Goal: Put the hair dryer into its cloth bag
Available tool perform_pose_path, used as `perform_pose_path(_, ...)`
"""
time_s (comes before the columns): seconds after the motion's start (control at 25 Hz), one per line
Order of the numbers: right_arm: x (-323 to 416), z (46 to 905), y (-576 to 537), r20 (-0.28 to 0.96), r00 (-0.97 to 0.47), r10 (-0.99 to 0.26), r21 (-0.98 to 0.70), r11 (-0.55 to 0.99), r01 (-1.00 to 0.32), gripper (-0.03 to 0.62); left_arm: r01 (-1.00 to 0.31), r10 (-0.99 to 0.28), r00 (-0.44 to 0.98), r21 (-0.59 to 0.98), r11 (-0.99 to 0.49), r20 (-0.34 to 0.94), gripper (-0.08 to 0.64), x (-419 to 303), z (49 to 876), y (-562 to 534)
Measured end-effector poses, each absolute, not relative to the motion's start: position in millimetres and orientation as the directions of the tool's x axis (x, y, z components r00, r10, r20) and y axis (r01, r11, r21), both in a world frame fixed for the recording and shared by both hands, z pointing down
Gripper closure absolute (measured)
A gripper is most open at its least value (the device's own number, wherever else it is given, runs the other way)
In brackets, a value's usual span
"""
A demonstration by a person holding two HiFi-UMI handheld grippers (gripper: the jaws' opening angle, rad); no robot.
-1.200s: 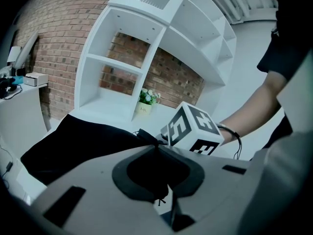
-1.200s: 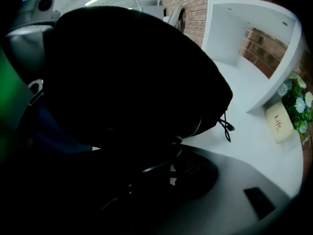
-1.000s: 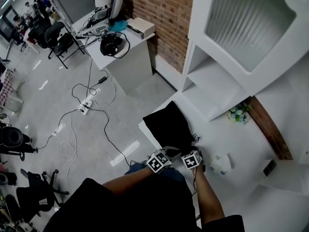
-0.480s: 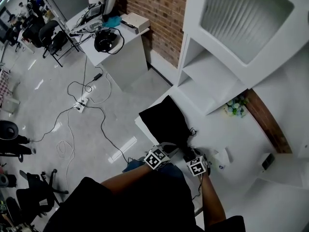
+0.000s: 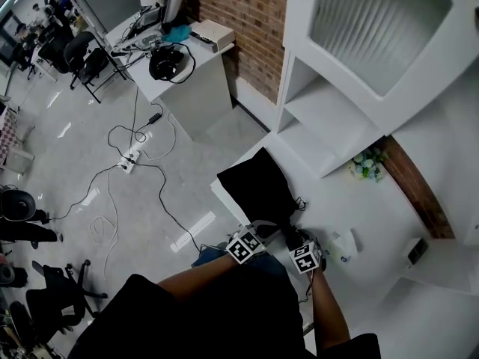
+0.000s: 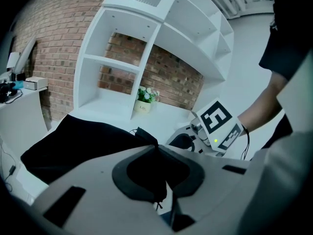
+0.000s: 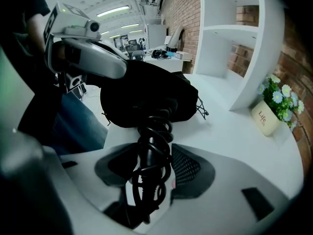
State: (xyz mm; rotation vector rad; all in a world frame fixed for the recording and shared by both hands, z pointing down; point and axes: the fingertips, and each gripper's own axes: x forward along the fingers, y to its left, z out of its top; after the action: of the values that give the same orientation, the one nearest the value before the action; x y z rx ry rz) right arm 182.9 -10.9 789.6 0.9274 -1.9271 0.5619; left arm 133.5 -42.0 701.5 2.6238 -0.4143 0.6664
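A black cloth bag (image 5: 258, 189) lies on the white table (image 5: 359, 215), its mouth toward me. My left gripper (image 5: 262, 230) is shut on the bag's near edge; black cloth (image 6: 156, 165) fills the space between its pads. The hair dryer (image 7: 154, 146), black with its cord coiled round the handle, runs from the bag's mouth (image 7: 146, 92) back between the jaws of my right gripper (image 7: 156, 148). Those jaws are closing, and their pads (image 7: 193, 168) meet the coiled cord on both sides. The dryer's head is hidden inside the bag. In the head view the right gripper (image 5: 293, 239) is just right of the left one.
A white shelf unit (image 5: 337, 118) rises behind the bag. A small flower pot (image 7: 266, 114) stands at the back right. A small white object (image 5: 343, 247) lies right of my grippers. The table's edge (image 5: 217, 193) drops off at the left, with cables on the floor (image 5: 135, 163).
In the head view my right gripper has pulled back a little toward me and to the right, away from the left gripper. The left gripper still holds the bag's edge.
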Motion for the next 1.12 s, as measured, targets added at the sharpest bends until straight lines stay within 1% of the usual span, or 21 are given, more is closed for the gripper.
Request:
perform_pose_path(0.48, 149, 777, -58, 0.835, -0.377, -0.402, -0.038, 0.64, -0.767, 0.364, -0.4, -0.199, 0.839, 0.325, -0.857, 0.507, 0.528, 130, 702, -42)
perform_pose_path(0.76, 127, 788, -74, 0.821, -0.401, -0.407, -0.078, 0.615, -0.784, 0.362, -0.426, -0.22, 0.838, 0.348, -0.835, 0.499, 0.529, 118, 702, -48)
perform_pose_path(0.92, 126, 788, -75, 0.804, -0.395, -0.445, -0.06, 0.6, -0.797, 0.356, -0.43, -0.219, 0.837, 0.354, -0.83, 0.501, 0.529, 112, 704, -50)
perform_pose_path(1.12, 134, 774, -60, 0.812, -0.359, -0.46, -0.023, 0.59, -0.807, 0.313, -0.421, -0.205, 0.842, 0.37, -0.828, 0.499, 0.528, 105, 708, -53)
